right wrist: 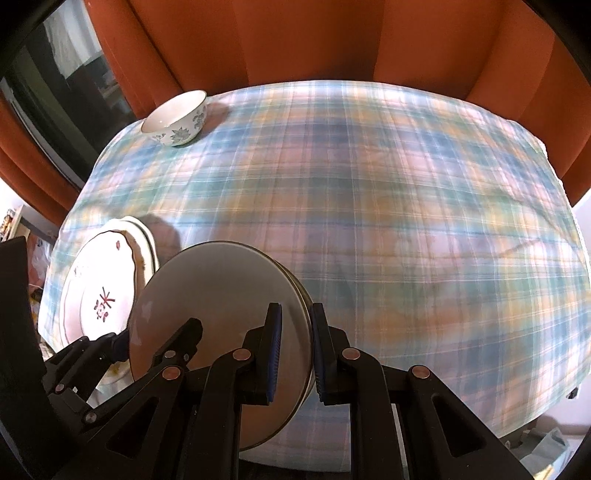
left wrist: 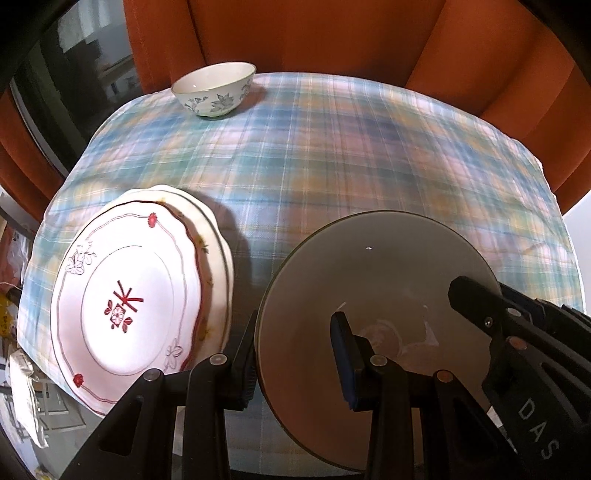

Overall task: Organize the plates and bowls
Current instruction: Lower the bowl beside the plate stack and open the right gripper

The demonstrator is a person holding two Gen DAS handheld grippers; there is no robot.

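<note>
Plaid blue-and-peach cloth (right wrist: 406, 206) covered everything. Nearest, my left gripper (left wrist: 295, 362) and right gripper (right wrist: 295, 354) both clamped the rim of the plain grey round bowl (left wrist: 376, 266); left of it lay stacked white floral plates (left wrist: 125, 295); beyond, a white flower-patterned bowl (left wrist: 214, 88).

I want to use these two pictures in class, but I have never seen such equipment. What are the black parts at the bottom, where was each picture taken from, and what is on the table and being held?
The black parts are two-finger grippers that a person holds, one in each hand. Each carries a wide-angle camera looking along its fingers, so one picture comes from the left gripper, the other from the right gripper.

Both grippers clamp the rim of the same plain grey plate, held tilted above the table.

On the checked tablecloth lie a stack of white plates, the top one with red flowers, and at the far edge a floral bowl. Orange curtains hang behind.
</note>
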